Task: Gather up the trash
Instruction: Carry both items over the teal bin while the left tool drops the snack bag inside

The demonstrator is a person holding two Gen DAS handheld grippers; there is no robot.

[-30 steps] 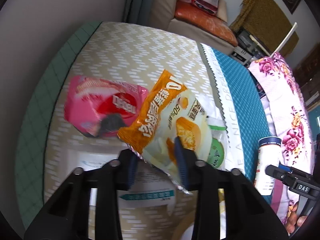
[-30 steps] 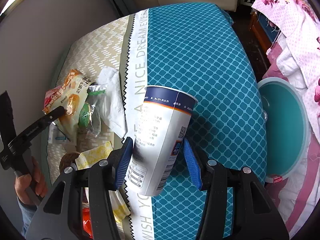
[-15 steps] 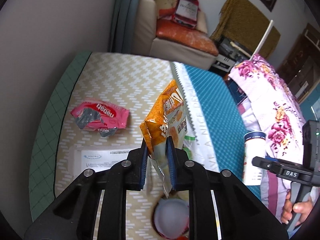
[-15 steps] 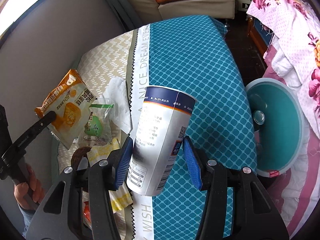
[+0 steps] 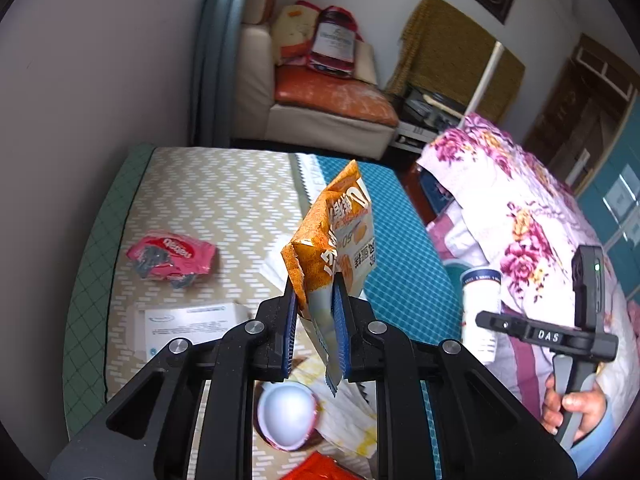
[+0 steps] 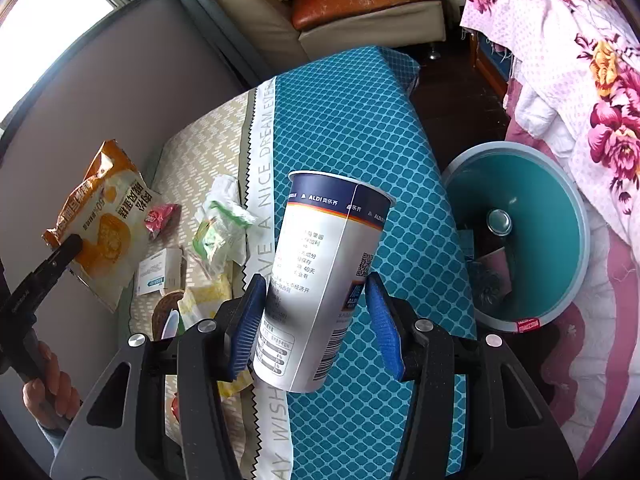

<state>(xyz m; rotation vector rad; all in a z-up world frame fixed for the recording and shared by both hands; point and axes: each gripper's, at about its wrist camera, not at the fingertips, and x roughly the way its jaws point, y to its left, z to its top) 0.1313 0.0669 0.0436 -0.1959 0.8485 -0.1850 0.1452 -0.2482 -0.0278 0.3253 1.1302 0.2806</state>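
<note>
- Trash, L wrist view: orange snack bag pinched by its lower edge in left gripper, blue pads clamped on it, bag hanging clear above the bed w/ teal-and-beige cover.
- Same view, on the cover below: pink wrapper, white box, round white lid, yellowish paper just beside it, red scrap at bottom edge. Off to the right, a hand holds the other tool w/ the cup.
- R wrist view: white paper cup upright-ish, slightly tilted, squeezed between the pads of right gripper; firmly held, lifted off the cover.
- Same view: teal bin on the floor just beside the bed, lid off or open, a few bits already inside. Green-white wrapper and crumpled tissue lie on the bed.
- Progress, my read: two items in hand, neither over the bin yet; both need dropping, then 6 or so pcs left. Roughly early-to-mid.
</note>
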